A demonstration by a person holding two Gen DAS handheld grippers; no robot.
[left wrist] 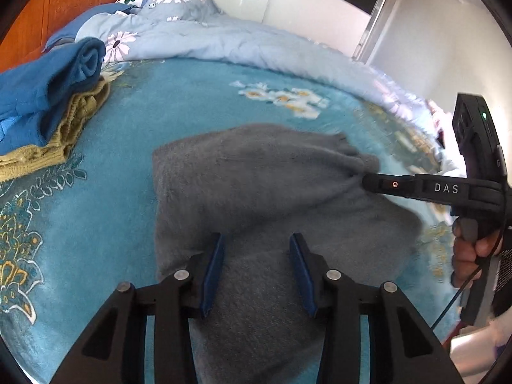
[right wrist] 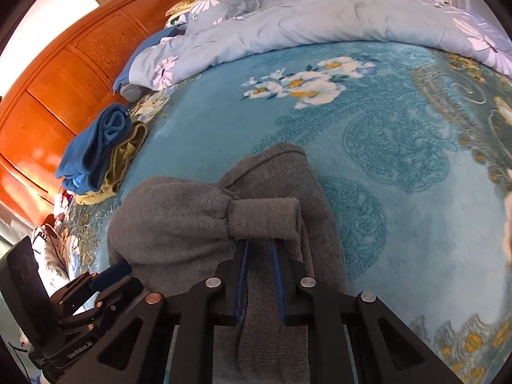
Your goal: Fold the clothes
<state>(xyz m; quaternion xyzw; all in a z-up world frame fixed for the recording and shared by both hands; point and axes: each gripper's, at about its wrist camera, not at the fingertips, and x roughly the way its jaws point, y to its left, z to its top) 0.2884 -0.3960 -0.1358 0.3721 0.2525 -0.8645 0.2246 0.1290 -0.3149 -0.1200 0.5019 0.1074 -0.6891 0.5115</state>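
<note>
A grey fleecy garment [left wrist: 256, 176] lies on the teal flowered bedspread [left wrist: 192, 96]. My left gripper [left wrist: 257, 240] hangs open just over its near part, with nothing between the blue pads [left wrist: 214, 272]. My right gripper [left wrist: 366, 183] comes in from the right and is shut on the garment's sleeve, where the cloth bunches at its tip. In the right wrist view the sleeve cuff [right wrist: 265, 214] drapes over the narrow jaws of the right gripper [right wrist: 259, 243], and the garment's body [right wrist: 179, 224] is heaped to the left. The left gripper [right wrist: 118, 276] shows at the lower left.
A stack of folded clothes, blue [left wrist: 48, 96] over olive [left wrist: 73, 124], sits at the left by the wooden headboard [right wrist: 64, 80]. A pale blue flowered quilt [right wrist: 320, 22] is bunched along the far side. A hand [left wrist: 470, 256] holds the right gripper's handle.
</note>
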